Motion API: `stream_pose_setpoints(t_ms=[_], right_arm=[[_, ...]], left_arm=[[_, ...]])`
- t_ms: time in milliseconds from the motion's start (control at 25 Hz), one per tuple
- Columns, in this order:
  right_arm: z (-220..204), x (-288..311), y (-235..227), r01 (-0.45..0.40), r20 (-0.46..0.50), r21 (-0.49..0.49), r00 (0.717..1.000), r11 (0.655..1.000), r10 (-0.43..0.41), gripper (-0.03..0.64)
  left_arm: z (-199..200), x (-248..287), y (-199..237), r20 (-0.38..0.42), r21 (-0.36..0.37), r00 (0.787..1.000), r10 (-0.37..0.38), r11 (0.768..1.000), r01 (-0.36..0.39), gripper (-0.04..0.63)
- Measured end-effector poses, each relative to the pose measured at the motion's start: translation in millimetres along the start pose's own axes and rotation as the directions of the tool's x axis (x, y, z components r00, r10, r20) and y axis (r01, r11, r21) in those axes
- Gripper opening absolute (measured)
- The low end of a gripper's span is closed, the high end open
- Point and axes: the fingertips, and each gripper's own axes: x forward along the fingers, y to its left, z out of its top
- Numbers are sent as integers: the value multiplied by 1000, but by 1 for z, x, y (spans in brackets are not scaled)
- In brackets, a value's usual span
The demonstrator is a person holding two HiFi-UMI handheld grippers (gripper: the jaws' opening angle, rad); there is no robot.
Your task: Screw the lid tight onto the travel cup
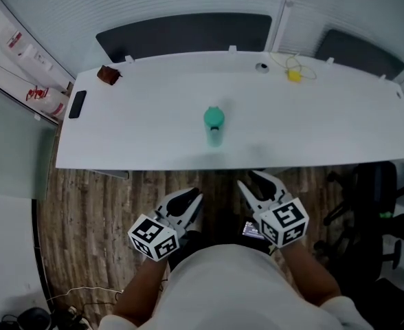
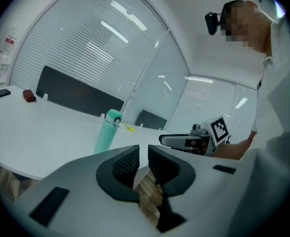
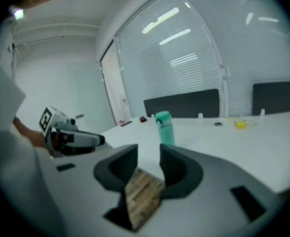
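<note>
A mint-green travel cup [image 1: 214,128] stands upright in the middle of the white table [image 1: 140,129], with its darker green lid [image 1: 214,117] on top. The cup [image 2: 107,132] also shows in the left gripper view, and the cup [image 3: 164,128] stands beyond the jaws in the right gripper view. Both grippers hang low before the table's near edge, close to the person's body and well short of the cup. My left gripper [image 1: 194,196] [image 2: 143,154] has only a narrow gap between its pads, with nothing in it. My right gripper [image 1: 250,181] [image 3: 149,154] stands wider open and empty.
A black phone [image 1: 77,104] and a small brown object [image 1: 108,75] lie at the table's far left. A yellow item with a cable [image 1: 294,75] and a round grommet [image 1: 261,67] sit at the back. Black office chairs [image 1: 380,205] stand to the right over wooden flooring.
</note>
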Motion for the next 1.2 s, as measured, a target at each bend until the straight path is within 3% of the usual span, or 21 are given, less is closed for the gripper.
stream_pose_setpoints(t_ms=[400, 840, 1200], right_arm=[[8, 12, -1, 51, -5, 8, 999, 999, -51, 140], [3, 23, 3, 122, -15, 54, 993, 991, -121, 153], [12, 36, -2, 134, -10, 40, 991, 990, -134, 155]], left_arm=[[13, 4, 21, 4, 13, 1000, -28, 1000, 28, 69], [12, 2, 38, -48, 45, 996, -78, 996, 80, 137], [16, 15, 50, -73, 66, 992, -105, 992, 109, 149]])
